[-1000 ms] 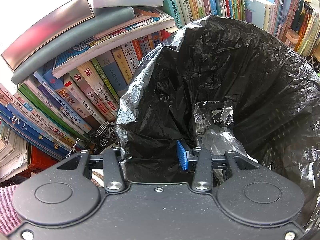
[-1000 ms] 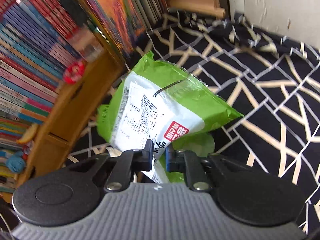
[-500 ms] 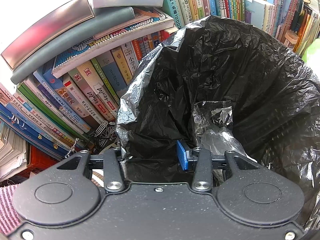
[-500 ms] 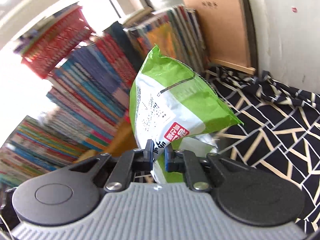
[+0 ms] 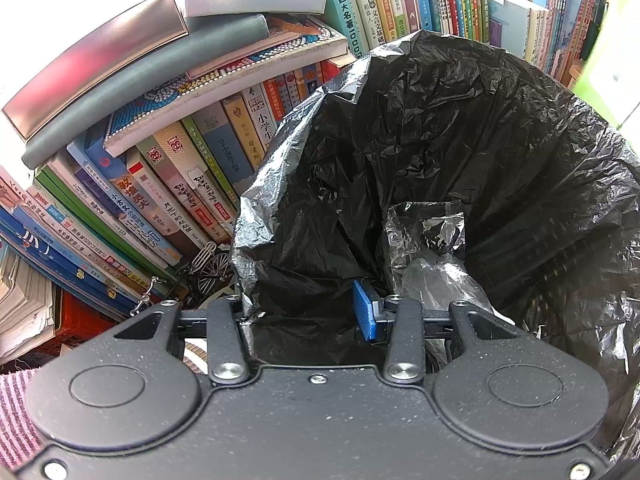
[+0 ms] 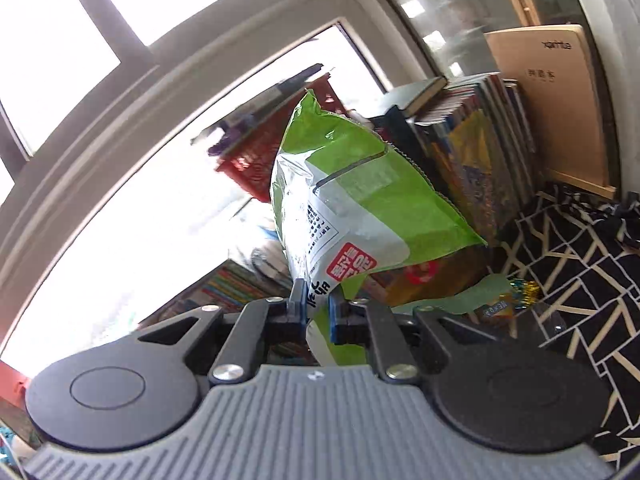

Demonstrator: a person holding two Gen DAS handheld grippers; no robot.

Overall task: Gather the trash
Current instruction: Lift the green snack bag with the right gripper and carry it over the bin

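A black trash bag (image 5: 460,140) stands open and fills the left wrist view. Crumpled clear plastic wrap (image 5: 432,248) lies inside it. My left gripper (image 5: 304,312) is open across the bag's near rim; the blue pad (image 5: 364,312) sits inside the bag and the other finger is hidden by the plastic edge. In the right wrist view my right gripper (image 6: 318,312) is shut on the lower edge of a green and white snack bag (image 6: 360,208), held up in the air. A green blur (image 5: 612,60) shows at the right edge beyond the trash bag.
Rows and stacks of books (image 5: 180,184) crowd the left and back of the trash bag, with a small wire bicycle model (image 5: 208,268) at their foot. The right wrist view shows a window, a red crate (image 6: 256,160), more books (image 6: 472,152) and a black patterned cloth (image 6: 580,280).
My right gripper has swung upward with the snack bag, its view going from the patterned cloth to the window. A green blur has entered the left wrist view. The left gripper has not moved.
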